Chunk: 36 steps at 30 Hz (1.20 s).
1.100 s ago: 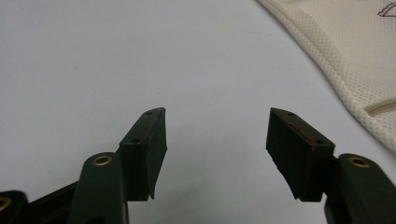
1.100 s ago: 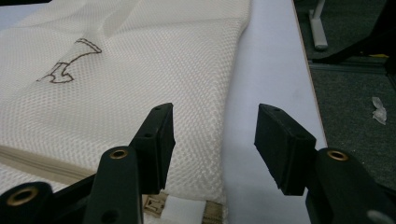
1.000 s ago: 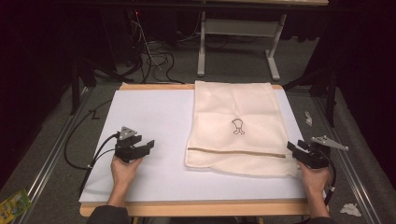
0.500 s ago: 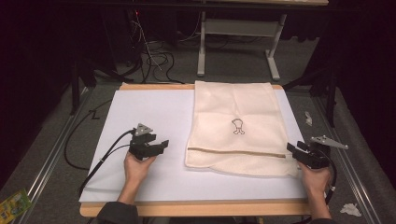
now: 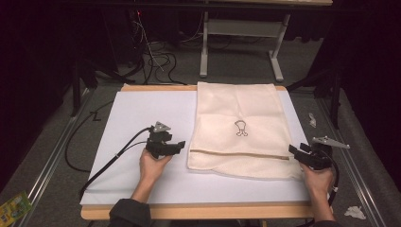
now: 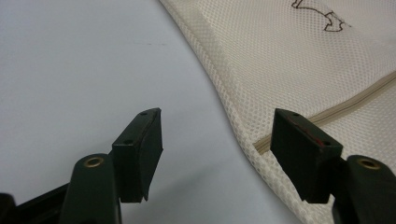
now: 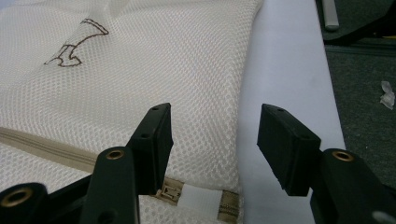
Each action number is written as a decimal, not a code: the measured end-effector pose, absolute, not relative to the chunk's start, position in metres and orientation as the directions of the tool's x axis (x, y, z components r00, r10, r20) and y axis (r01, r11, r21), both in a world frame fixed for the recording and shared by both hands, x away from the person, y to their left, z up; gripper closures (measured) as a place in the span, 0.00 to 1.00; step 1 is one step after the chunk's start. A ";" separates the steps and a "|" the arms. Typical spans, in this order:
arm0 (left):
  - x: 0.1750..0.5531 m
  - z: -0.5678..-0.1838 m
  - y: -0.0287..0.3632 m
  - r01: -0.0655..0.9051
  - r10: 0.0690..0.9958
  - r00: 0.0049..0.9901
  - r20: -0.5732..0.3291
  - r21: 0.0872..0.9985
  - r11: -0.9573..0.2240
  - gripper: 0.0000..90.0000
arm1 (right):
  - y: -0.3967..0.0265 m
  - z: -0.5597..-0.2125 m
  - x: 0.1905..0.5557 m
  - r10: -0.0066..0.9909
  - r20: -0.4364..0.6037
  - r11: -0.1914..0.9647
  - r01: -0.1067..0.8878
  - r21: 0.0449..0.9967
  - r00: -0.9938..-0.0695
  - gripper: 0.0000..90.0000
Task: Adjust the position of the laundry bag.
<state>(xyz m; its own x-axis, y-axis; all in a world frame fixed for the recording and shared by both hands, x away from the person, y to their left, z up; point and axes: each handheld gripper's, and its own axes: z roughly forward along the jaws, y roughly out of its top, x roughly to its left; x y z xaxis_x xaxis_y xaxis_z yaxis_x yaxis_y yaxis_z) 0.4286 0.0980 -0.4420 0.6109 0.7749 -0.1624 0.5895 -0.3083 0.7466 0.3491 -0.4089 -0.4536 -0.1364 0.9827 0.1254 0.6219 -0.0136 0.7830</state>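
- Cream mesh makes up the laundry bag (image 5: 241, 130), which lies flat on the right half of the white sheet (image 5: 142, 113) covering the table, with a zip (image 5: 239, 154) running across it near the person's edge and a small brown emblem (image 5: 241, 128) above that.
- The left gripper (image 5: 178, 145) sits on the bare sheet just beside the bag's left edge, held in the left hand (image 5: 152, 165). Its jaws have just been opening and now stand wide, with only white sheet between them. In the left gripper view (image 6: 217, 156) the bag's edge and the left end of the zip (image 6: 327, 114) lie by the right-hand finger (image 6: 301, 149); whether they touch cannot be told.
- The right gripper (image 5: 294, 152) waits at the bag's near right corner. Its jaws have also just been opening and stand wide, gripping nothing. In the right gripper view (image 7: 215, 144) mesh fills the gap between the fingers, and the zip's end with its pull (image 7: 170, 192) lies close below the left-hand finger (image 7: 152, 144).
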 end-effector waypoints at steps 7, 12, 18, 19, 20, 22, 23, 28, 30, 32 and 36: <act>0.435 -0.444 0.080 0.596 0.768 0.620 -0.162 0.734 -0.326 0.39 | -0.406 -0.454 0.356 0.983 0.126 -0.012 0.642 0.767 -0.132 0.50; 0.441 -0.448 0.066 0.610 0.765 0.623 -0.161 0.712 -0.347 0.39 | -0.402 -0.452 0.361 0.985 0.107 0.007 0.653 0.757 -0.134 0.50; 0.446 -0.454 0.058 0.627 0.768 0.616 -0.175 0.700 -0.343 0.39 | -0.400 -0.453 0.368 0.987 0.107 0.003 0.674 0.738 -0.121 0.50; 0.447 -0.456 0.056 0.631 0.768 0.616 -0.174 0.693 -0.349 0.39 | -0.400 -0.453 0.369 0.987 0.105 0.005 0.680 0.733 -0.120 0.50; 0.449 -0.459 0.051 0.637 0.768 0.617 -0.171 0.681 -0.361 0.39 | -0.400 -0.454 0.370 0.988 0.102 0.008 0.684 0.730 -0.120 0.50; 0.450 -0.462 0.048 0.640 0.766 0.620 -0.173 0.676 -0.366 0.39 | -0.401 -0.456 0.371 0.988 0.104 0.005 0.687 0.726 -0.117 0.50; 0.451 -0.463 0.047 0.641 0.766 0.618 -0.175 0.677 -0.363 0.40 | -0.401 -0.456 0.371 0.988 0.106 0.003 0.694 0.720 -0.115 0.51; 0.453 -0.469 0.044 0.652 0.770 0.612 -0.179 0.667 -0.362 0.41 | -0.400 -0.459 0.375 0.989 0.093 0.016 0.708 0.706 -0.116 0.54; 0.454 -0.470 0.042 0.653 0.771 0.612 -0.175 0.662 -0.368 0.42 | -0.398 -0.461 0.376 0.990 0.089 0.018 0.719 0.695 -0.111 0.55; 0.454 -0.471 0.041 0.647 0.766 0.619 -0.173 0.666 -0.372 0.43 | -0.398 -0.462 0.377 0.990 0.081 0.027 0.727 0.686 -0.113 0.58; 0.454 -0.470 0.038 0.637 0.762 0.630 -0.150 0.661 -0.396 0.46 | -0.396 -0.466 0.380 0.989 0.082 0.041 0.753 0.657 -0.126 0.67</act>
<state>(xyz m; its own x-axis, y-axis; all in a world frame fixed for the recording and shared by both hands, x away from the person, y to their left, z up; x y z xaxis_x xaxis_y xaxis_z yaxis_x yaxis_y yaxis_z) 0.4535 0.0378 -0.4704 0.6298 0.7621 -0.1504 0.6372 -0.3962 0.6610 0.3800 -0.3961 -0.4657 -0.1258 0.9887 0.0817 0.7526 0.0415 0.6572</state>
